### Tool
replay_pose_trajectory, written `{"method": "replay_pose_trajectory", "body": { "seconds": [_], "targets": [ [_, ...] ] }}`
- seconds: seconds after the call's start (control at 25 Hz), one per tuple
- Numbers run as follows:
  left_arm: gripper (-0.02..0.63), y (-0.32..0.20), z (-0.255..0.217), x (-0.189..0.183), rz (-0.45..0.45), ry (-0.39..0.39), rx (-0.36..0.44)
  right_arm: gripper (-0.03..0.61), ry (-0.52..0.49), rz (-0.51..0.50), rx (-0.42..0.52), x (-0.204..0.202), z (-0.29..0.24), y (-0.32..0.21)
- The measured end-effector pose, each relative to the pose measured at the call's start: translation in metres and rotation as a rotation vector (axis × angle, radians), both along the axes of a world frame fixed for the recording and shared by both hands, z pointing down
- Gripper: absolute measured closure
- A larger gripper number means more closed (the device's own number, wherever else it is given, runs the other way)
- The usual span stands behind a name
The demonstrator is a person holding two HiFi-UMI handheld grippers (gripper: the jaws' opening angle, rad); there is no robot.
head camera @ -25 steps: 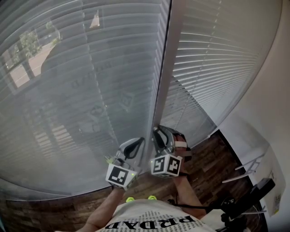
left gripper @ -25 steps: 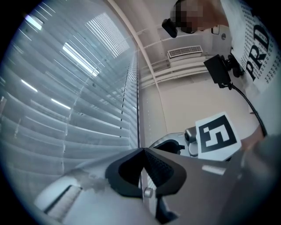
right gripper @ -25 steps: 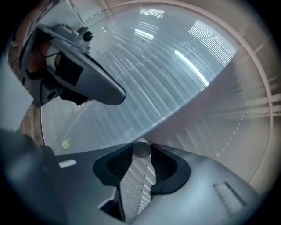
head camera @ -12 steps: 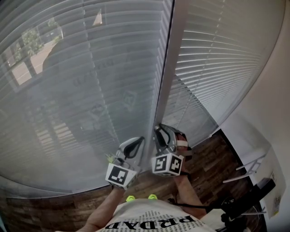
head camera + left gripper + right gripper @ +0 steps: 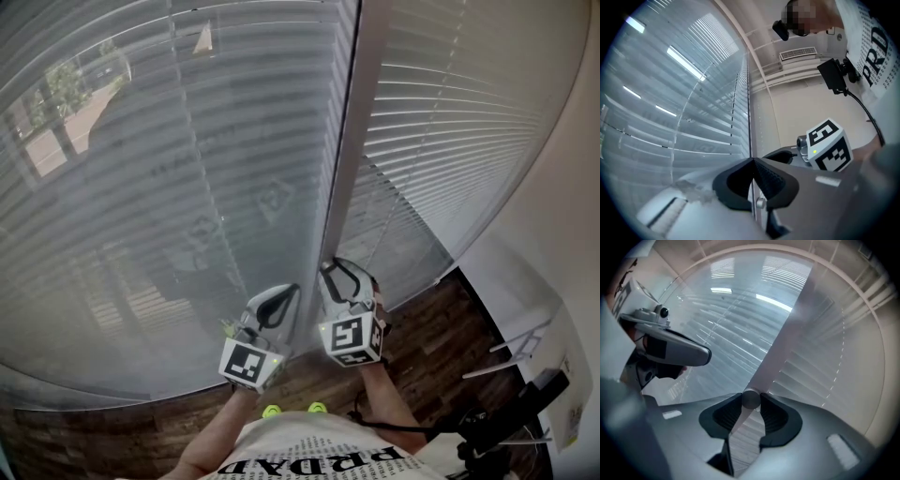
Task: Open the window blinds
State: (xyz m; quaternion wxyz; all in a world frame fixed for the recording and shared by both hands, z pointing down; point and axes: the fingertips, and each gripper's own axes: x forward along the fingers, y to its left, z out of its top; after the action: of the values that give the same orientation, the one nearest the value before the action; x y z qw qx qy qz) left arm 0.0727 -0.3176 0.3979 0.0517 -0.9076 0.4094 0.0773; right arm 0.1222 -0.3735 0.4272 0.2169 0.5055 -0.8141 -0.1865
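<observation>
One smooth round wand (image 5: 750, 398) clamped in right fingers (image 5: 776, 416) | left fingers (image 5: 771, 180) pressed together | slatted blinds (image 5: 141, 187)

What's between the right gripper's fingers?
A round grey wand end, touching both fingers of the right gripper. Its shaft cannot be made out against the window frame behind.
</observation>
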Motion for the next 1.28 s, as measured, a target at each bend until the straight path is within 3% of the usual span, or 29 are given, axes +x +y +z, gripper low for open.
{"method": "replay_pose_trajectory", "body": {
  "seconds": [0.8, 1.28],
  "targets": [
    [0.623, -0.0009, 0.0020, 0.0016, 0.012, 0.012, -0.014, 0.453, -0.432, 0.010, -0.146, 0.0058, -0.0005, -0.0029],
    [0.621, 0.0018, 0.0010, 0.0039, 0.025, 0.004, -0.012, 0.448, -0.502, 0.000, -0.192, 0.0070, 0.0008, -0.0052]
  ]
}}
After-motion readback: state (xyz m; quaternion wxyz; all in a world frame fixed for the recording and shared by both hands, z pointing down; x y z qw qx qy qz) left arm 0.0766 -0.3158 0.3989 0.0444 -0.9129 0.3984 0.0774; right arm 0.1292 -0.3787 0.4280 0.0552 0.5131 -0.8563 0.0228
